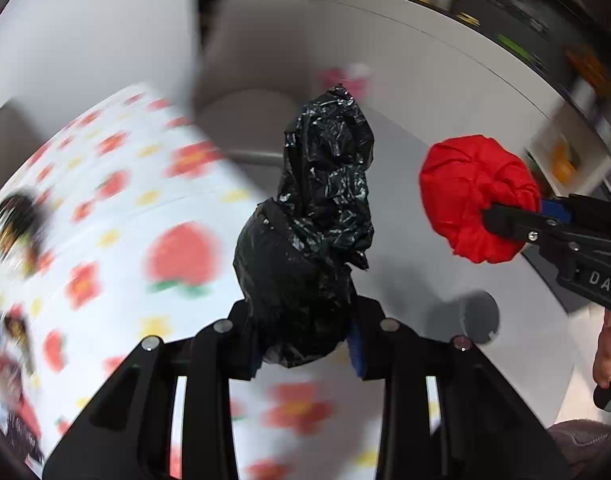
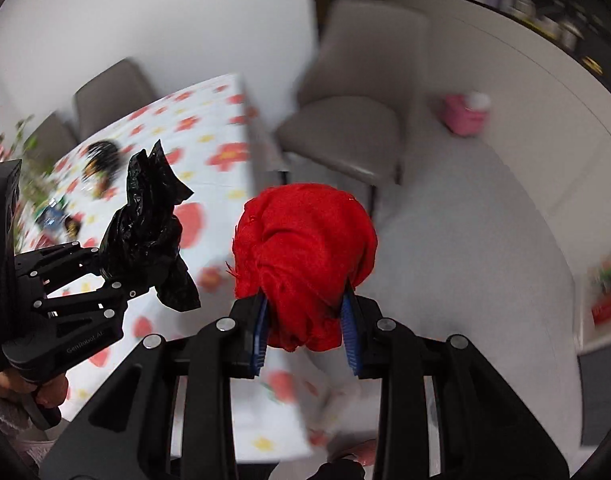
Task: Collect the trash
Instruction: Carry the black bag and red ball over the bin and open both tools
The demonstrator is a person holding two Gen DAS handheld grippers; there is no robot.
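Observation:
My left gripper (image 1: 305, 344) is shut on a crumpled black plastic bag (image 1: 317, 224) and holds it in the air past the table's edge. My right gripper (image 2: 307, 328) is shut on a bunched red cloth (image 2: 305, 256), also held in the air. In the left wrist view the red cloth (image 1: 477, 196) and the right gripper (image 1: 517, 220) are to the right of the black bag. In the right wrist view the black bag (image 2: 149, 224) and the left gripper (image 2: 117, 276) are to the left. Small dark wrappers (image 2: 101, 164) lie blurred on the table.
A table with a white flowered cloth (image 2: 209, 136) is at the left. Grey chairs (image 2: 353, 120) stand behind and beside it. A pink bin (image 2: 465, 114) stands on the grey floor near the white wall. A grey round thing (image 1: 479, 316) is on the floor.

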